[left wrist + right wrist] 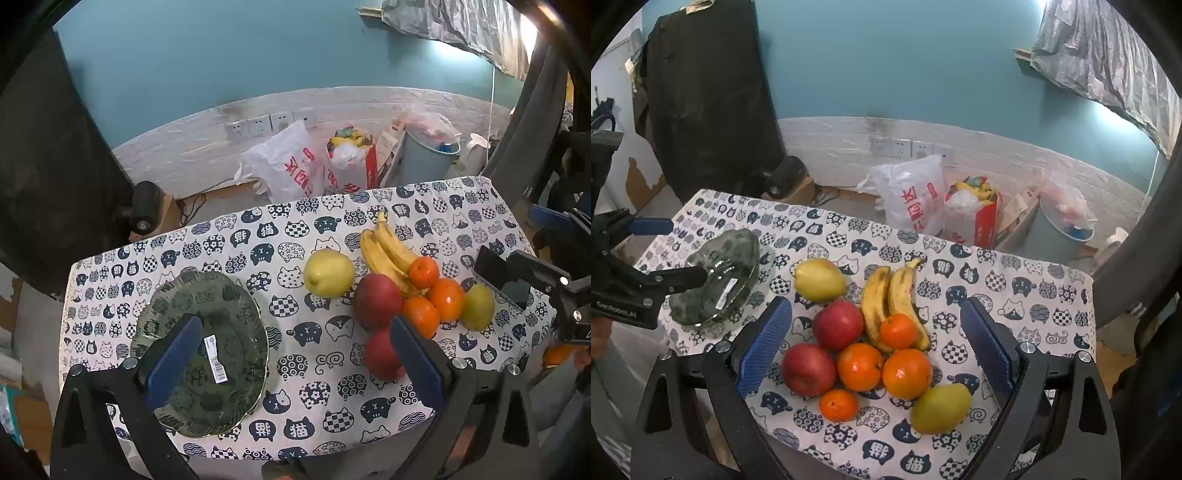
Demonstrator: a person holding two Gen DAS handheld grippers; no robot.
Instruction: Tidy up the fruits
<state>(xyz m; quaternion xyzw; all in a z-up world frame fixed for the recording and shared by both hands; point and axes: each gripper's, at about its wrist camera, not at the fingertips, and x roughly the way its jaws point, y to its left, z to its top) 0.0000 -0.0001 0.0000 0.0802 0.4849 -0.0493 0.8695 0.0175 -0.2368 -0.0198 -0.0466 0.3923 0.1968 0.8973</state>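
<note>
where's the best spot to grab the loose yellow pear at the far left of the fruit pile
Close the right claw across the yellow pear's wide belly, coming from above. It lies apart from the red apples and bananas, so both flanks look free; its narrow end would likely slip.

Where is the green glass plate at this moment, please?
The green glass plate lies on the cat-print tablecloth at the table's left end, apart from the fruit; its nearest fruit is the yellow-green pear.

The left tongs (295, 354) are wide open, and nothing is between the two blue fingers (173, 360). The right tongs (877, 349) are wide open too. Both point forward and tip down a little.
</note>
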